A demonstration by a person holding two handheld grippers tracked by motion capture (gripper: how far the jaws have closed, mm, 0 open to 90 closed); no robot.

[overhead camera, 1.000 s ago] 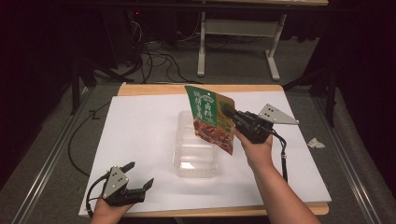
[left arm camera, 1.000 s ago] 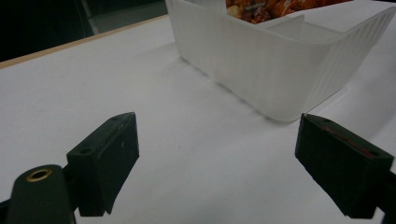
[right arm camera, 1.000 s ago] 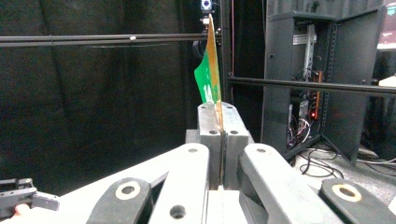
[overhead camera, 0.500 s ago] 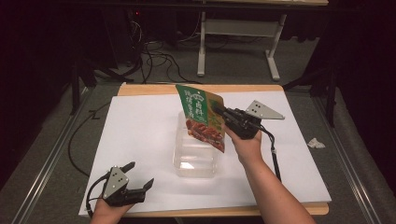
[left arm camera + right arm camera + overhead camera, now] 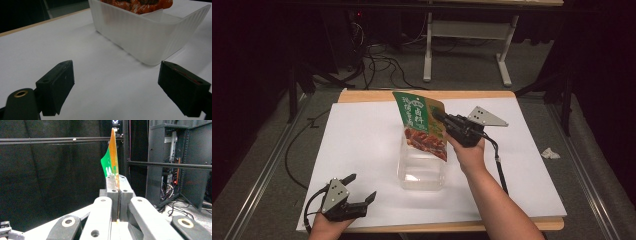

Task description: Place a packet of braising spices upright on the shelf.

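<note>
High view: snack pouch (image 5: 424,125) has sunk lower into clear tub (image 5: 422,172)

- The right gripper (image 5: 441,118), clamped on the green snack pouch (image 5: 422,125), has drawn back from the bench's right part to a spot over the clear plastic container (image 5: 422,172).
- The pouch has come lower and nearer; its bottom edge now hangs at the container's opening.

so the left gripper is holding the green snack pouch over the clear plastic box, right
Not quite: the right gripper is holding the green snack pouch over the clear plastic box, as the high view shows. The left gripper sits open near the table's front edge.
</note>
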